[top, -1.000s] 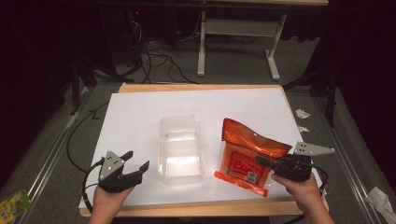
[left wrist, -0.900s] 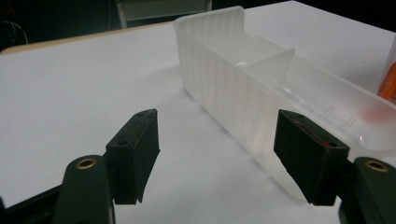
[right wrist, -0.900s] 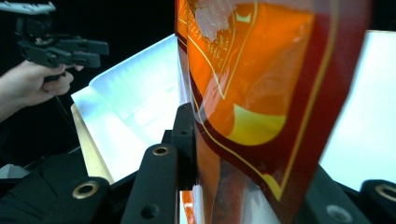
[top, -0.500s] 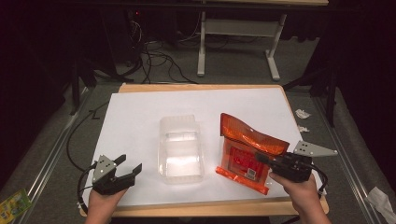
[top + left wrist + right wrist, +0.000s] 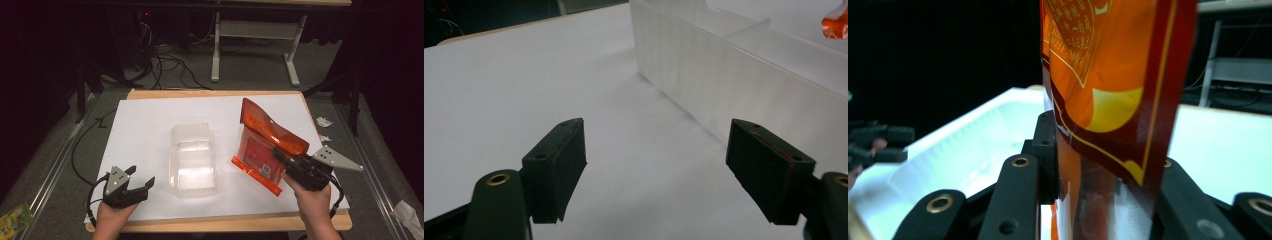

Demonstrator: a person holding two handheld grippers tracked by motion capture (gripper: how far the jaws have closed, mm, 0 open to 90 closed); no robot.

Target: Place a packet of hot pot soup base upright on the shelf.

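High view: my right tongs, lower right, clench the orange packet; my left tongs, lower left, gape beside the clear tray.

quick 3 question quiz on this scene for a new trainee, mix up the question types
1. True or false: the left gripper is open and holds nothing.
2. What does the right gripper grip? A) clear plastic container B) orange packet C) a cable
3. Fill in: the container sits ___ the two grippers on the white table.

Key
1. True
2. B
3. between
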